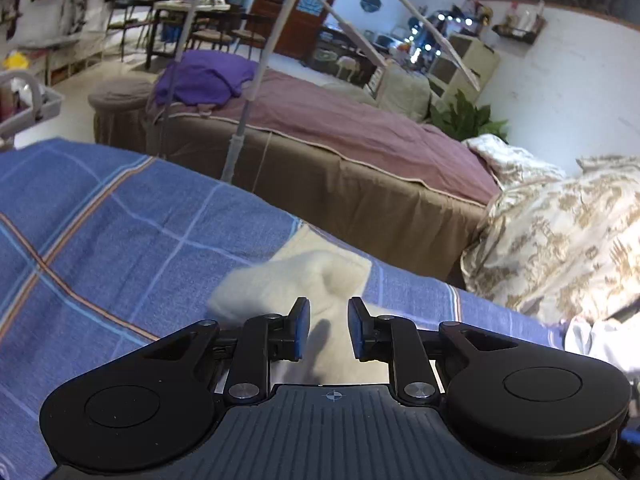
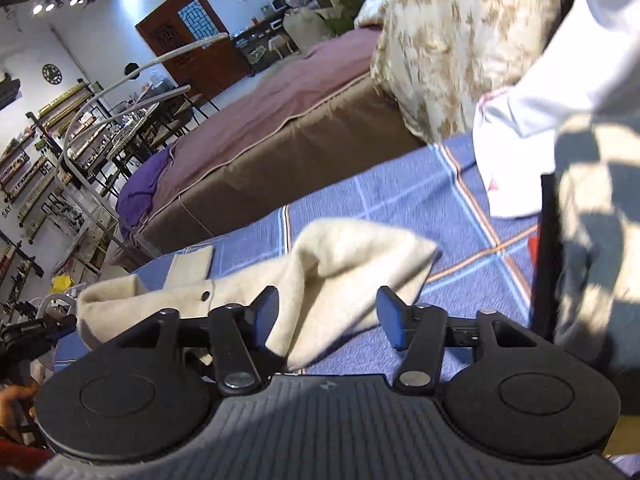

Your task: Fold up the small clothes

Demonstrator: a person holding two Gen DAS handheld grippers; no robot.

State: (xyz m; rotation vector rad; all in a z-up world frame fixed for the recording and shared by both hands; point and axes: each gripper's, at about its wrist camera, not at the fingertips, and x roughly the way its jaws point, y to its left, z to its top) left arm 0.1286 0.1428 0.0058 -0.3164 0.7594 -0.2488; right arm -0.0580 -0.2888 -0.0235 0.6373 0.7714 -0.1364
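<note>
Left wrist view: the left gripper fills the bottom of the frame, its jaws partly open with a clear gap and nothing pinched between the blue pads. Through that gap and just above it lies the cream garment, bunched on the blue checked sheet at lower centre. Beyond, mid-frame, stands a bed with a mauve cover; a patterned quilt sits at right.

Right wrist view: the right gripper spans the bottom, jaws partly open and gripping nothing. The garment lies in a rumpled heap at centre, on the sheet, one fold reaching down behind the left pad; whether it touches is unclear. A white cloth lies at right.
</note>
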